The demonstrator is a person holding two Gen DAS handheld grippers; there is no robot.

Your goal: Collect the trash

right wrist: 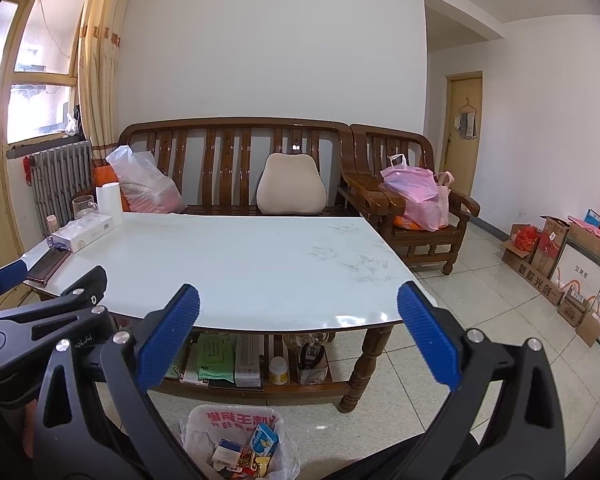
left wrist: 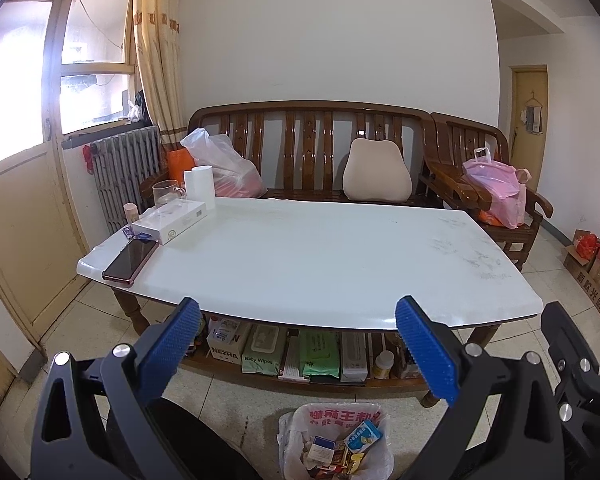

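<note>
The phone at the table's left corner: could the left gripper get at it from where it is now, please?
Probably yes. The left gripper is open and empty, and the phone lies flat at the table edge with nothing on it; only the white box sits close behind it.

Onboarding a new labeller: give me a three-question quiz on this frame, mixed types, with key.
1. True or false: the left gripper holds trash.
2. Where is the plastic-lined trash bin? A) on the white tabletop B) on the floor in front of the table C) on the wooden bench
3. Fill in: the dark phone lies near the table's ___ end.

Key: 1 false, both grippers open, including the right gripper; 2 B; 3 left.
</note>
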